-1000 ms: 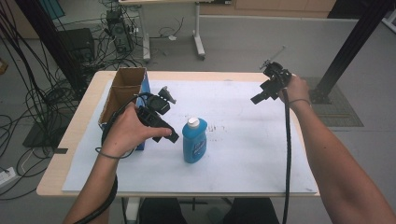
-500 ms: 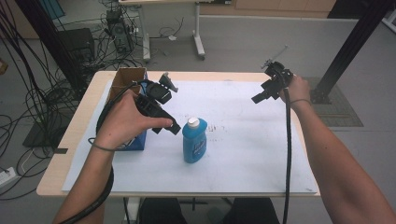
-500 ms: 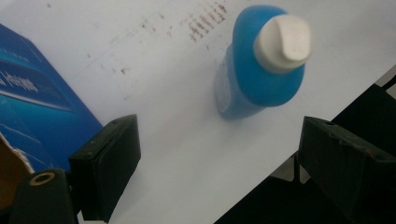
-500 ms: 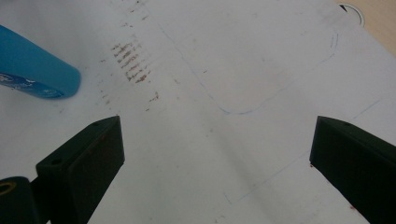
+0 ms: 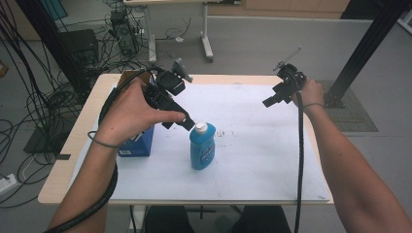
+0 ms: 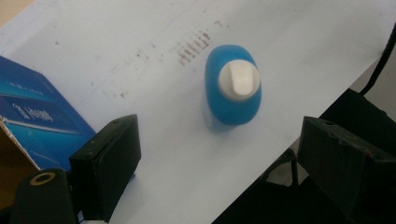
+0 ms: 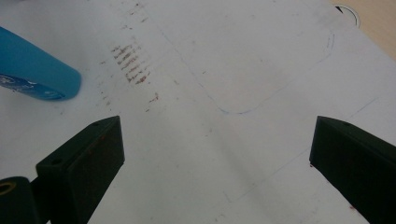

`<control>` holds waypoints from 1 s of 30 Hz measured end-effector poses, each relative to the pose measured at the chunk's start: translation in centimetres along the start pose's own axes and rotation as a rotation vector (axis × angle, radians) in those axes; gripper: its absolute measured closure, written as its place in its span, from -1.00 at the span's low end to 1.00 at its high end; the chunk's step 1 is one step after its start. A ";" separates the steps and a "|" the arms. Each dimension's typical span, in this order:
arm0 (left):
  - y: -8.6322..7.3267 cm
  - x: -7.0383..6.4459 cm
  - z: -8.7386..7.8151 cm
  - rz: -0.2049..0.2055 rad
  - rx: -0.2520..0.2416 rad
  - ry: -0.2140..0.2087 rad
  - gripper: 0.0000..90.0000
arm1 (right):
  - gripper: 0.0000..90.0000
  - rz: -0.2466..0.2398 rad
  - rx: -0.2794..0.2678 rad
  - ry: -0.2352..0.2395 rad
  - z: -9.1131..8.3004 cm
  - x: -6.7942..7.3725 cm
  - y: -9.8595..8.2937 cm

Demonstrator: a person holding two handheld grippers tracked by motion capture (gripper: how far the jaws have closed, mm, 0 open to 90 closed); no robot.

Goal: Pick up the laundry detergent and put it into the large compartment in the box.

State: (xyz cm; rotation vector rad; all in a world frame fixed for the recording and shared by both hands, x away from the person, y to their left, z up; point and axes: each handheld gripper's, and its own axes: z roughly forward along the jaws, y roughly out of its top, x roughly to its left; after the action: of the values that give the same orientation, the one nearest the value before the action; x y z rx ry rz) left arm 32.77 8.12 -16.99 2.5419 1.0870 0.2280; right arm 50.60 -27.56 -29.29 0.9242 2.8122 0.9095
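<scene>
Grey flooring and tangled black cables are surrounding the wooden table (image 5: 68,160) in the high view, and a white paper sheet (image 5: 252,145) is covering most of its top. I am seeing the upright blue plastic bottle with a white cap (image 5: 202,145) standing near the sheet's middle, while the blue cardboard box (image 5: 137,141) is sitting just to its left. My left tool (image 5: 186,121) is hovering right beside the cap, tip pointing down at it; my right tool (image 5: 268,102) is hanging well apart, over the sheet's far right part.

Looking along the left tool (image 6: 219,154), I am seeing its jaws standing wide apart and gripping nothing, with the bottle (image 6: 232,86) framed from above between them and the box (image 6: 37,126) at the left edge.

Looking along the right tool (image 7: 215,154), I am seeing its jaws spread wide over bare paper (image 7: 233,70) bearing reddish smudges, with the bottle's base (image 7: 32,72) lying off to the upper left.
</scene>
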 end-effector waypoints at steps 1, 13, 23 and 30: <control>0.1 -0.1 -0.1 0.003 -0.001 -0.002 -0.69 | -0.94 0.000 -0.001 0.000 0.0 0.0 0.0; 1.5 -1.3 1.1 0.033 -0.004 -0.044 -0.69 | -0.94 0.007 -0.018 0.005 -0.3 0.0 -0.3; 2.2 -2.2 3.4 0.045 0.013 -0.066 -0.69 | -0.94 0.009 -0.020 0.002 -0.5 0.0 -0.4; 2.3 -2.4 4.7 0.039 0.023 -0.072 -0.69 | -0.94 0.014 -0.027 0.005 -0.5 -0.1 -0.6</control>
State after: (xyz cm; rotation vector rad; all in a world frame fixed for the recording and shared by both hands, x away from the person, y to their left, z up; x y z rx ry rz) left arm 34.01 3.70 -20.40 2.5725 1.0192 0.1339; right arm 50.26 -28.31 -29.20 0.9404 2.7939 0.9508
